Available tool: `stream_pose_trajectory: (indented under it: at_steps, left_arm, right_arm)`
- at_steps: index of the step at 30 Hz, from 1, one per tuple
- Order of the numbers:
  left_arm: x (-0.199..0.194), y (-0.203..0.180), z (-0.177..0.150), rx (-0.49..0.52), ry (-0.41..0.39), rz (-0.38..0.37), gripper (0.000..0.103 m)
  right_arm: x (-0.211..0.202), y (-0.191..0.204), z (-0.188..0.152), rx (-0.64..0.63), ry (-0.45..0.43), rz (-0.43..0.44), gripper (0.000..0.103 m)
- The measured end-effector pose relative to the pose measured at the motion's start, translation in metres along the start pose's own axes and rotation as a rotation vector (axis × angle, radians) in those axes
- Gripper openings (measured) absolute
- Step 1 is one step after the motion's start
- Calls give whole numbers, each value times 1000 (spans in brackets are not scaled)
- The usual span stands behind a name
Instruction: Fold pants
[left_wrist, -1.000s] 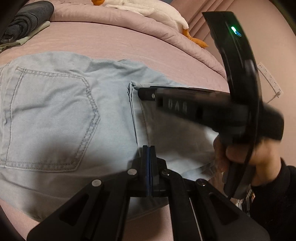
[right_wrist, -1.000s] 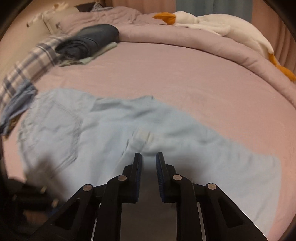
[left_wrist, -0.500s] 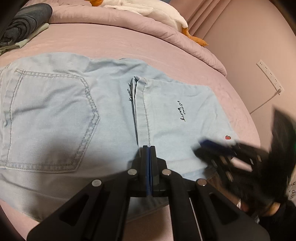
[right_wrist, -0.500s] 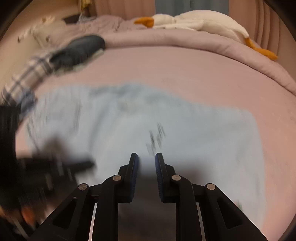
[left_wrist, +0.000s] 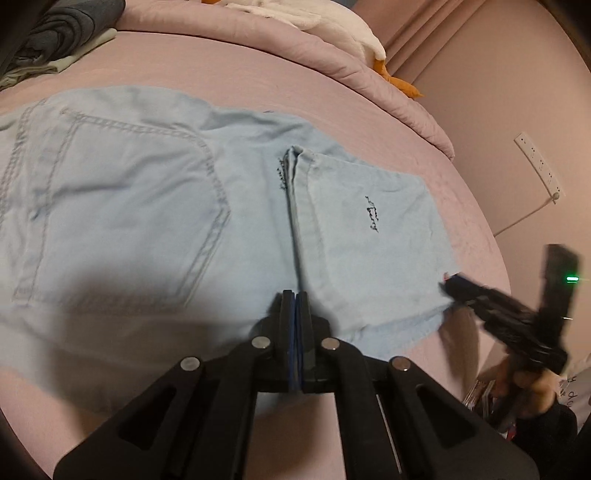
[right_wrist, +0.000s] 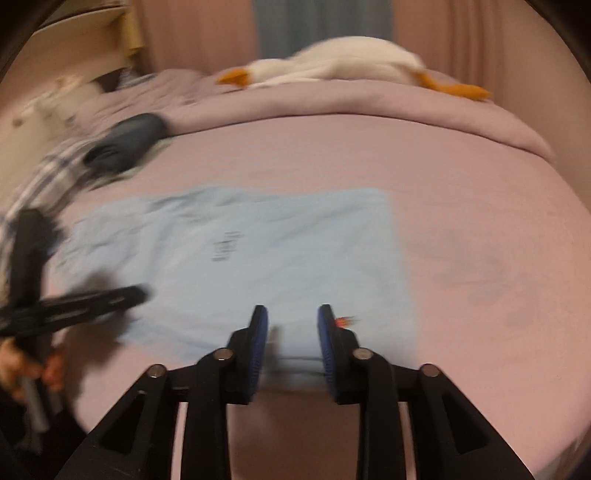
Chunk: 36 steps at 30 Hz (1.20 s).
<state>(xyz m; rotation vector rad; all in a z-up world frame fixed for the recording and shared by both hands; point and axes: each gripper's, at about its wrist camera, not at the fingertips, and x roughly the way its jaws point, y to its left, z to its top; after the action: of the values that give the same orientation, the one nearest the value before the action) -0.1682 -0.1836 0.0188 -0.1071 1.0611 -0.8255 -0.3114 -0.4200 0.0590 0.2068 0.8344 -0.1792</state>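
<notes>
**Pale jeans half folded on the pink bed**

Jeans (left_wrist: 155, 221) lie across the centre of the left-wrist frame, back pocket at left, a leg panel doubled over at right. The left gripper (left_wrist: 295, 299) sits pressed shut at the fold's hem; whether denim is pinched between the pads is hard to tell. The right gripper (right_wrist: 291, 325) stands spread apart at the near edge of the cloth, lower centre, holding nothing.

If the right claw closes on the top layer only, the fold could peel open or skew.

A pink sheet (right_wrist: 480, 229) covers the bed; a goose plush (right_wrist: 343, 66) lies at upper centre, dark folded clothes (right_wrist: 125, 144) at upper left.
</notes>
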Motion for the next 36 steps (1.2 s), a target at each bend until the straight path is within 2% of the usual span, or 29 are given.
stream_pose_trajectory:
  at_steps: [2, 3, 5, 7, 9, 11, 16, 19, 22, 25, 31, 36]
  left_arm:
    - [-10, 2, -6, -8, -2, -7, 8]
    - [-17, 4, -9, -11, -8, -12, 12]
    - [-36, 8, -18, -31, -41, -22, 35]
    - [-53, 13, -24, -51, -77, -22, 45]
    - [-73, 21, -31, -82, -111, -24, 46]
    - [-89, 31, -39, -163, -149, 14, 51]
    - [-117, 73, -64, -385, -190, -25, 53]
    - [-118, 98, -76, -533, -184, -47, 53]
    - [-114, 109, -79, -623, -193, -85, 53]
    - [-108, 115, -74, -668, -215, -106, 53]
    - [-108, 136, -56, -745, -297, -90, 53]
    - [-107, 143, -44, -751, -372, -69, 53]
  right_arm:
    - [19, -9, -8, 22, 84, -16, 35]
    - [19, -9, -12, 25, 60, -12, 35]
    - [16, -5, -12, 10, 45, -21, 40]
    - [14, 0, -9, 3, 37, -39, 42]
    - [10, 4, -8, 5, 18, -28, 42]
    - [10, 12, -3, -7, -7, -4, 42]
    - [12, 42, 2, -69, -21, 60, 42]
    - [17, 63, 6, -106, -14, 94, 42]
    - [21, 80, 7, -139, -7, 120, 42]
    - [22, 95, 7, -164, -4, 139, 42]
    - [19, 106, 6, -187, -5, 138, 42]
    - [18, 106, 8, -188, -7, 136, 42]
